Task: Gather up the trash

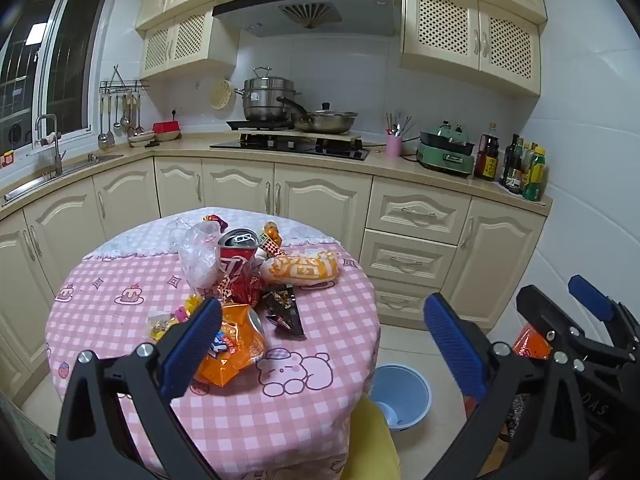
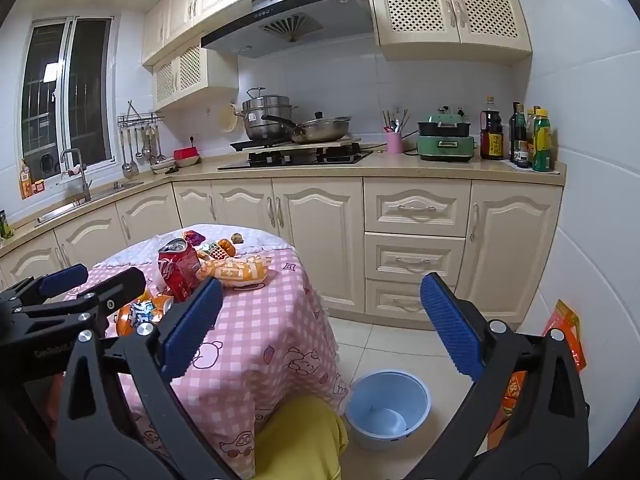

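The left gripper hides part of the orange wrapper.

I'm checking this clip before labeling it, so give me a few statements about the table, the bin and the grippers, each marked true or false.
1. The red can stands upright on the table. True.
2. The blue bin sits on the table. False: it is on the floor beside it.
3. The left gripper grips the orange bag. False: its jaws are open and empty.
4. The right gripper is open. True.
5. The bin is full of wrappers. False: it looks empty.
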